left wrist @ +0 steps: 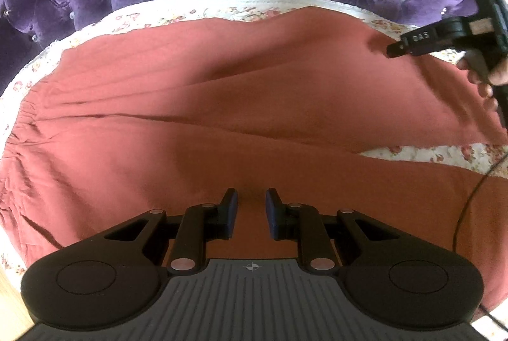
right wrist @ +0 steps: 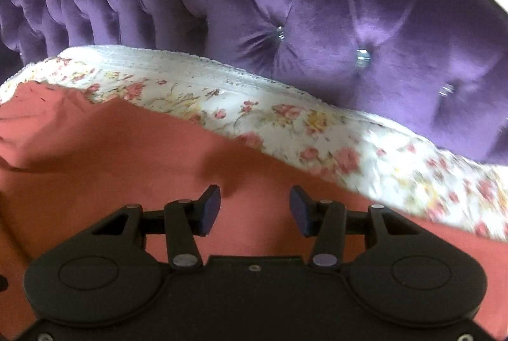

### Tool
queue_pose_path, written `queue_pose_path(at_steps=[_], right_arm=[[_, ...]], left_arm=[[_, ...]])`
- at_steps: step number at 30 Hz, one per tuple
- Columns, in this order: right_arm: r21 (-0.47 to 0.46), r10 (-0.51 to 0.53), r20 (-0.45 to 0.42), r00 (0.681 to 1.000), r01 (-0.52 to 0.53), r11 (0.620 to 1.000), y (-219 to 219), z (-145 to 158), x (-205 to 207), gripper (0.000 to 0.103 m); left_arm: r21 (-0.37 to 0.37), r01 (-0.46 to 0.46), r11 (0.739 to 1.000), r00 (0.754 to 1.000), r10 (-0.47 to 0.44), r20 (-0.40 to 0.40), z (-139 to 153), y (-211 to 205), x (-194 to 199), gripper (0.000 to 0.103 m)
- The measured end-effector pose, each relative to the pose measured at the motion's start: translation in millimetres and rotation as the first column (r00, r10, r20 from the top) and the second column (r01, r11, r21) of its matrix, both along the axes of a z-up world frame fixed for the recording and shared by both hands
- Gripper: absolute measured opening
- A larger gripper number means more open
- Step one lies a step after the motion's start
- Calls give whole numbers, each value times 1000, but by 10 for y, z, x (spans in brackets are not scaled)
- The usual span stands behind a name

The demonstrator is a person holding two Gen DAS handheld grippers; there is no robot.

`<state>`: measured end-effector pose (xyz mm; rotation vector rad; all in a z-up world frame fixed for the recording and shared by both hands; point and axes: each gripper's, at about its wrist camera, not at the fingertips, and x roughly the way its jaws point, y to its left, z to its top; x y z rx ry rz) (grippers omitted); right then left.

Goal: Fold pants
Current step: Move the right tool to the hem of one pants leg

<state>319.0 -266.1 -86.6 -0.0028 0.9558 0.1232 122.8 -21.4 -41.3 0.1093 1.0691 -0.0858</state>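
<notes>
With both claws released, the left claw (left wrist: 250,207) and right claw (right wrist: 255,203) over the flat terracotta cloth pants (left wrist: 222,93), the right one should pinch the far leg's edge near the floral bedsheet (right wrist: 285,118) cleanly.

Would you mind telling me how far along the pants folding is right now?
Done: the pants lie spread on the floral bedspread, with no fold visible. In hand: nothing; the left gripper and right gripper hang open above the cloth. Left: grasping and every fold.
</notes>
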Motion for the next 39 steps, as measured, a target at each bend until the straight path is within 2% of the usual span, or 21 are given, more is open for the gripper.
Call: queue_pose_path(at_steps=[3, 6, 8, 10, 15, 22, 33, 39], right_arm=[[0, 41, -24, 999, -41, 999, -23, -142, 228, 57], [6, 76, 0, 997, -76, 997, -50, -176, 307, 63], [41, 94, -14, 996, -93, 995, -76, -179, 349, 75], [77, 127, -26, 992, -124, 989, -94, -174, 349, 79], [-51, 171, -36, 985, -172, 984, 79, -201, 326, 80], [-10, 126, -27, 992, -126, 992, 38, -225, 322, 84], [-34, 122, -7, 993, -122, 992, 51, -221, 307, 85], [-21, 129, -5, 992, -129, 991, 12, -241, 344, 93]], left_arm=[[0, -1, 1000, 1000, 1, -4, -21, 16, 37, 20], [-9, -8, 1000, 1000, 7, -12, -39, 36, 63, 20], [-15, -10, 1000, 1000, 10, -14, -49, 49, 72, 20], [-14, -9, 1000, 1000, 9, -15, -56, 48, 79, 20], [-11, -4, 1000, 1000, 4, -6, -41, 44, 77, 20], [-5, 4, 1000, 1000, -4, 3, -19, 34, 49, 20], [-12, -8, 1000, 1000, 8, -10, -51, 43, 82, 20], [-23, -18, 1000, 1000, 18, -4, -51, 78, 86, 20]])
